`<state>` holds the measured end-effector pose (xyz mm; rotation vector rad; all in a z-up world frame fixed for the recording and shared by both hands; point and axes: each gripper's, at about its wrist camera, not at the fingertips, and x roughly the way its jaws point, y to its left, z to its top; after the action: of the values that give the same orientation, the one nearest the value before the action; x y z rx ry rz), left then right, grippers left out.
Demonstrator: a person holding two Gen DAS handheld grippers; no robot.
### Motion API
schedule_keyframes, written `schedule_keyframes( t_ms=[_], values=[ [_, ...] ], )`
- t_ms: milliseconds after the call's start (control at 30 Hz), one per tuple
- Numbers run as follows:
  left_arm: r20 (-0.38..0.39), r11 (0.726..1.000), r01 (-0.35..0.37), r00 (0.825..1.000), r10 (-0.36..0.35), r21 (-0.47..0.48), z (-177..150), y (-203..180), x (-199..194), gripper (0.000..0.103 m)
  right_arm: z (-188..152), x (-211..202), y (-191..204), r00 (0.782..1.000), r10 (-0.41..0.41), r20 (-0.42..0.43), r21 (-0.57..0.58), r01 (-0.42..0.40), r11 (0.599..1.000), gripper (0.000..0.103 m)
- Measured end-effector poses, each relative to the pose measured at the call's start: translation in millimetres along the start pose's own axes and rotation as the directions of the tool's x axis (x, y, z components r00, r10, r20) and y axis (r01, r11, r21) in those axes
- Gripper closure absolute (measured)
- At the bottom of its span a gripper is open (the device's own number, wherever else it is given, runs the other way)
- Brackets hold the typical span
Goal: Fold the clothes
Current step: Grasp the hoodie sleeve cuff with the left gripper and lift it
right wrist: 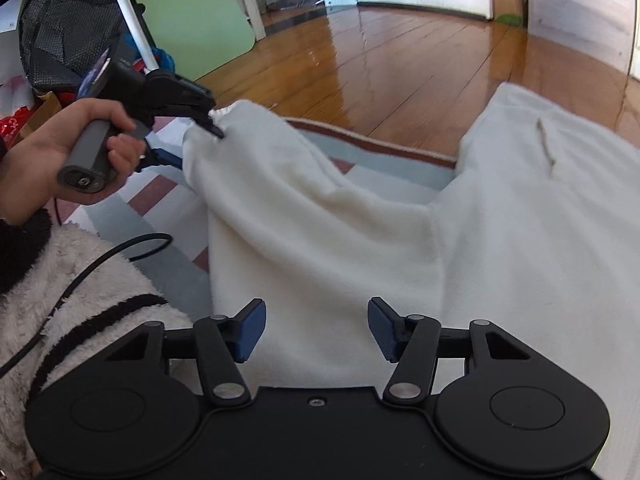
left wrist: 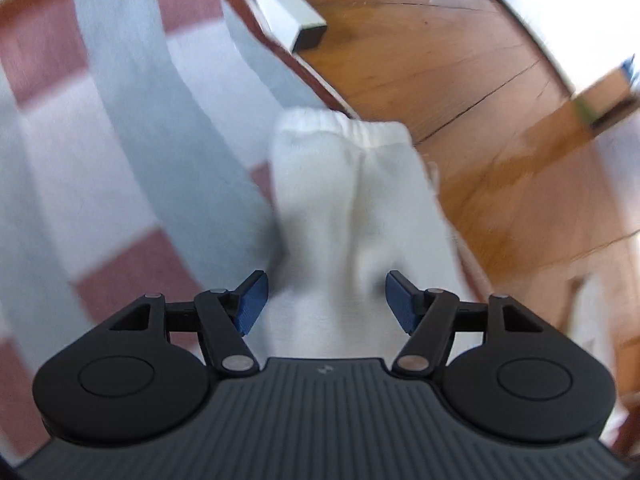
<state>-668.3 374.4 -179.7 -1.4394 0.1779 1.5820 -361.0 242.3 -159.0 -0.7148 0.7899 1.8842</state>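
Observation:
White fleece trousers (right wrist: 500, 232) lie spread on a checked rug (right wrist: 168, 264). One leg (right wrist: 280, 200) is lifted toward the left. In the left wrist view that leg (left wrist: 352, 200) runs forward from between the fingers, its ribbed cuff (left wrist: 340, 122) at the far end. My left gripper (left wrist: 326, 304) is open with the cloth between its blue pads. In the right wrist view the left gripper (right wrist: 208, 120) touches the leg's end. My right gripper (right wrist: 316, 328) is open and empty, just above the trousers' near part.
Wooden floor (right wrist: 400, 64) lies beyond the rug's red border (right wrist: 380, 142). A person's fleece sleeve (right wrist: 80, 300) and a black cable (right wrist: 100, 260) are at the left. Bags and clutter (right wrist: 52, 28) stand at the far left. A white furniture leg (left wrist: 288, 12) stands by the rug.

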Motion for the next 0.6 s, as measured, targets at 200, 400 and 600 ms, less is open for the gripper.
schedule_keyframes(
  t_ms=[200, 400, 600],
  values=[
    [0.053, 0.997, 0.037, 0.998, -0.040, 0.068, 16, -15, 7, 0.093, -5, 7, 1, 0.999, 0.031, -0.022, 0.017, -0.031, 0.999, 0.040],
    [0.302, 0.990, 0.009, 0.952, -0.051, 0.139, 26, -35, -28, 0.094, -9, 11, -1, 0.994, 0.068, -0.080, 0.025, -0.067, 0.997, 0.040],
    [0.224, 0.992, -0.042, 0.974, 0.013, 0.122, 26, -31, -5, 0.094, -20, 19, -3, 0.989, 0.067, -0.133, 0.014, -0.066, 0.998, 0.038]
  ],
)
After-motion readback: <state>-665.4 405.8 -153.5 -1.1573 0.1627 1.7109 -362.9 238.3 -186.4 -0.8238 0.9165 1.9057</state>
